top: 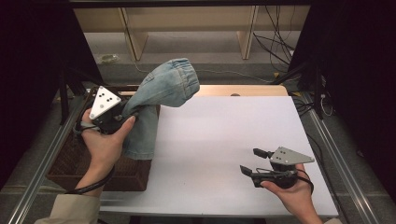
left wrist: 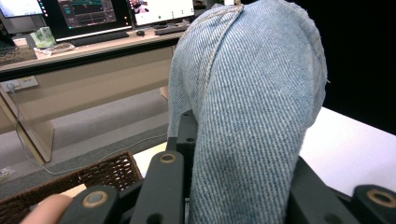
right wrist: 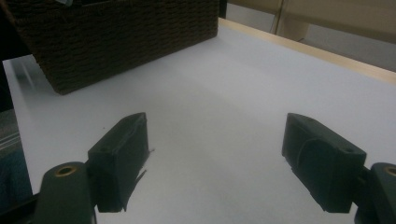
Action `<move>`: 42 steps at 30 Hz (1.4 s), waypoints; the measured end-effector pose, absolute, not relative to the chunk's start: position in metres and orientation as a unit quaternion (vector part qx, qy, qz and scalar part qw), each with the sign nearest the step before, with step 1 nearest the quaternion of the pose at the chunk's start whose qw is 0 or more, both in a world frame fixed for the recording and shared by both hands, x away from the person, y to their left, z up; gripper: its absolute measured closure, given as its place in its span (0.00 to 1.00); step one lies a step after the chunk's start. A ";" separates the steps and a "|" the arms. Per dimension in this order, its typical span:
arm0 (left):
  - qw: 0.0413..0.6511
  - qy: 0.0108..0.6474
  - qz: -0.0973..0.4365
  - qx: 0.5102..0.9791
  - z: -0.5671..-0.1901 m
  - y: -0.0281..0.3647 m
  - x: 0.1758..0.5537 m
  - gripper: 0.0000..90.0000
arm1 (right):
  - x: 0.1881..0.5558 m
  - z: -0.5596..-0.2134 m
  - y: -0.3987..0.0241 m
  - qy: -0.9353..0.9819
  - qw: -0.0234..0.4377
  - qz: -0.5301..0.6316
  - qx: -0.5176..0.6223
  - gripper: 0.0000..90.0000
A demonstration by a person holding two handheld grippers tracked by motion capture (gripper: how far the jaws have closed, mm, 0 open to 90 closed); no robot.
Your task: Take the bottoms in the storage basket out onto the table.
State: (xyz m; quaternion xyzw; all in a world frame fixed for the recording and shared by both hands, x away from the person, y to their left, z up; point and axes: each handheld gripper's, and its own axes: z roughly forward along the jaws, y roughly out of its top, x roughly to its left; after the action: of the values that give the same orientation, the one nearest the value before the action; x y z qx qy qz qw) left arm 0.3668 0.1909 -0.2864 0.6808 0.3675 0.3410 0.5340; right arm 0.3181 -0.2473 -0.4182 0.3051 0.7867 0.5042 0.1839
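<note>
nearest the high camera, the person's two forearms are coming in from the bottom edge, each hand carrying a gripper.

at the left, the left gripper (top: 122, 115) is hanging above the wicker basket (top: 70, 161), which is sitting at the desk's left edge. its fingers are closing tight on a pair of light blue jeans (top: 161, 100), and in the left gripper view the denim (left wrist: 252, 116) is bulging up between the two black fingers, so the hold looks full and deep. one part of the cloth is arching up and over toward the desk's far side, while another part is drooping down just beside the basket's right wall.

moving right, the white desk (top: 219, 140) is lying bare in the middle.

at the right, the right gripper (top: 254, 161) is hovering low near the desk's front edge, well apart from the jeans. its fingers (right wrist: 119, 158) are standing wide apart and holding nothing.

the risk, as i judge it, is sitting with the drooping fold: if the left hand is swinging the jeans across, that loose part could be catching on the basket rim and dragging or tipping the basket. with a single hold carrying so much heavy cloth, the denim could also be sliding out under its own weight before the free gripper is taking a share.
</note>
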 end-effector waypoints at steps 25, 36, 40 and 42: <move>0.534 0.359 0.336 0.687 -0.288 0.182 0.366 0.82 | 0.318 -0.418 -0.247 0.787 0.184 0.503 0.305 0.27; 0.534 0.356 0.331 0.692 -0.289 0.177 0.366 0.82 | 0.318 -0.418 -0.247 0.787 0.184 0.503 0.305 0.27; 0.533 0.354 0.330 0.694 -0.289 0.174 0.367 0.82 | 0.318 -0.418 -0.247 0.787 0.184 0.503 0.305 0.27; 0.532 0.352 0.330 0.695 -0.290 0.173 0.367 0.82 | 0.318 -0.418 -0.247 0.787 0.185 0.503 0.305 0.27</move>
State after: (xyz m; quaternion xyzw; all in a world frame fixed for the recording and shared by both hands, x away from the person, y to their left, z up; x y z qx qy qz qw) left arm 0.3666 0.1732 -0.2897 0.6954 0.3525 0.3297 0.5325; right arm 0.3181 -0.2475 -0.4182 0.3054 0.7871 0.5030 0.1848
